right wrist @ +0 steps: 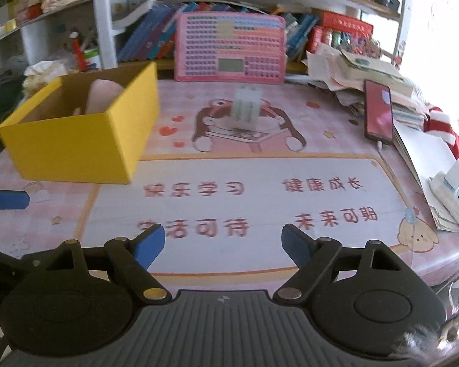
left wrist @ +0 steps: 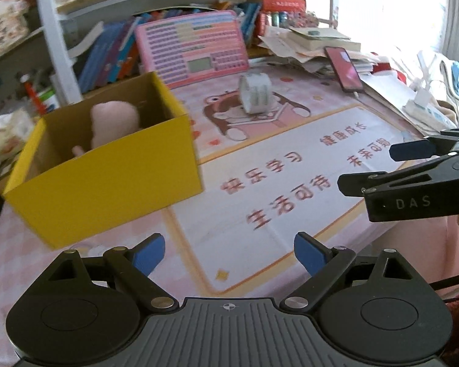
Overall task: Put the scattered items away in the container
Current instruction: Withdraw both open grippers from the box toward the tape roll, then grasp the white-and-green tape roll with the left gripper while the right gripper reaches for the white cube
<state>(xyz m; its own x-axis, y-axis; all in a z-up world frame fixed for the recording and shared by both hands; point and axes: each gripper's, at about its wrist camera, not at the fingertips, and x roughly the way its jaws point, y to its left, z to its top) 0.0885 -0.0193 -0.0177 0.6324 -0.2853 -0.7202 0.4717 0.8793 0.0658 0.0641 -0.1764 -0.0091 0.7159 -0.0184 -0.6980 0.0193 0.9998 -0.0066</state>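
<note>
Both grippers, left gripper (left wrist: 229, 253) and right gripper (right wrist: 222, 244), are hovering with jaws apart and empty; the tape roll (right wrist: 245, 107) is standing on the table (right wrist: 260, 202), right of the yellow box (right wrist: 76, 150).

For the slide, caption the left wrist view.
Open left gripper above the pink mat, yellow box alongside, tape roll beyond.

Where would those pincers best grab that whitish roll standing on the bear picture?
Probably across the roll of tape's two flat faces, coming from the front edge of the desk. It stands on its rim, so its narrow width should fit between the open right hand-held gripper's pads; the curved band would likely slip or roll.
</note>
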